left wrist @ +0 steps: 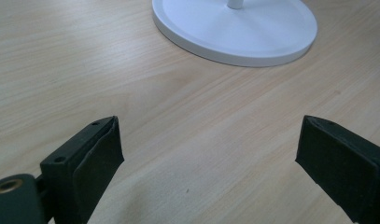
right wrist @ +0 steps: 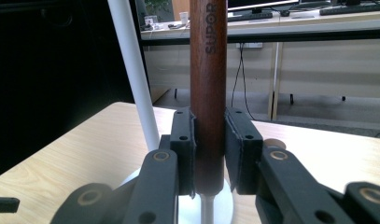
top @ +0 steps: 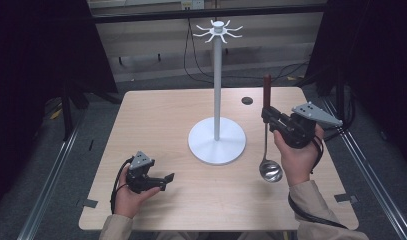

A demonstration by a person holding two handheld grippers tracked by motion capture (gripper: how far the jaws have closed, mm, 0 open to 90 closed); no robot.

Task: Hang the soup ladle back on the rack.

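Pale wooden table (top: 156, 115): near its right edge, a steel ladle with a stiff brown wooden handle (top: 266, 90) is clamped upright by the right hand-held gripper (top: 271, 118); bowl-heavy, likely pendulous. Left hand-held gripper (top: 163, 181) is held wide, empty.

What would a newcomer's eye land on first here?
Probably the tall white hook stand at the table's centre, its hook crown on top. Next, the ladle held upright to its right: the right gripper has its jaws clamped on the brown wooden handle, bowl hanging low. The left gripper rests open near the table's front left.
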